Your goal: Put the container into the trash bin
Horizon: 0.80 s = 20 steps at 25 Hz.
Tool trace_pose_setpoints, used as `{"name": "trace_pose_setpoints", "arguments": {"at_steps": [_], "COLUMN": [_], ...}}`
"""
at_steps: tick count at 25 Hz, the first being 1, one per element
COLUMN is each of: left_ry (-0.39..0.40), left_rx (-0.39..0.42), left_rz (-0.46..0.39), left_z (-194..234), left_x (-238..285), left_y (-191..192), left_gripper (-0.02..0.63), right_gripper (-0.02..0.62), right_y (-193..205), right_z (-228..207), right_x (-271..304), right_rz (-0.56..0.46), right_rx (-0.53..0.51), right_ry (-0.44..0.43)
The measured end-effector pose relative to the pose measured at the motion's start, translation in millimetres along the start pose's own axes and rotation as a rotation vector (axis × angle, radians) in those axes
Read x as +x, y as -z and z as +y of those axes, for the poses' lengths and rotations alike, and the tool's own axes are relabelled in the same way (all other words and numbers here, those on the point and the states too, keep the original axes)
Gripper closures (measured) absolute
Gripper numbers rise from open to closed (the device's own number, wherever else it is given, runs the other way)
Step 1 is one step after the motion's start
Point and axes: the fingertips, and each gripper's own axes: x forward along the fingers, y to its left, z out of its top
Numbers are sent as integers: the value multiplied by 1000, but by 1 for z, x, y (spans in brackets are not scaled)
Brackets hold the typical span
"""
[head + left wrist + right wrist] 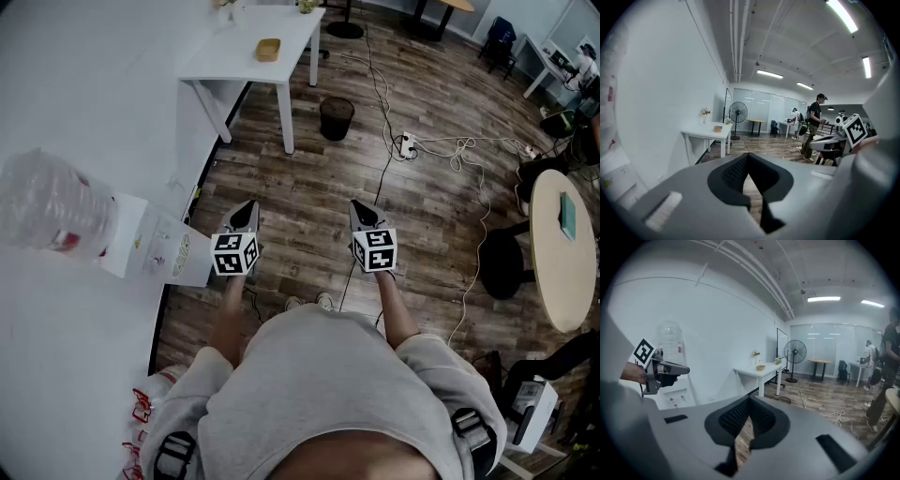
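Where cables [441, 142] trail, the trash bin [337, 118] stands beside the white table [246, 49].

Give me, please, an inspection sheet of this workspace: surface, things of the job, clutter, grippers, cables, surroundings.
Surface: white table against the wall, standing on a wood floor.
Job's things: tan container stands on the table; black trash bin stands on the floor beside the table's leg.
Clutter: small items at the table's far end, too small to tell.
Grippers: left gripper and right gripper are both shut and empty, held over the floor, apart from the table.
Cables: white cables and a power strip lie on the floor right of the bin.
Surroundings: water dispenser at left, round table at right, standing fan, a standing person.
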Motion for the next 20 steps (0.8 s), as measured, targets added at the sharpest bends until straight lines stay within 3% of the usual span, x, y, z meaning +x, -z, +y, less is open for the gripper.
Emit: {"name": "trace_pose_setpoints", "arguments": {"at_steps": [11,15,16,17,20], "left_ry": [-21,-37,-28,-18,-9], "left_rx": [-17,24,26,21,-3], "left_rz": [6,-6,-7,-9,-18], "left_z": [-17,-26,-30,-35,-43], "left_x": [2,3,4,5,9], "left_y": [1,3,4,4,6], "left_gripper": [595,594,575,493,431], "right_gripper": [581,581,581,581,581], "right_y": [5,8,10,11,13], "right_z": [-11,-13,-14,-16,-20], "right_x": [-8,-7,-7,-7,-4], "right_rz": [8,1,2,3,1], "right_rx": [-4,3,-2,-8,-25], "right_ry": [-35,-68,-74,-79,-90]}}
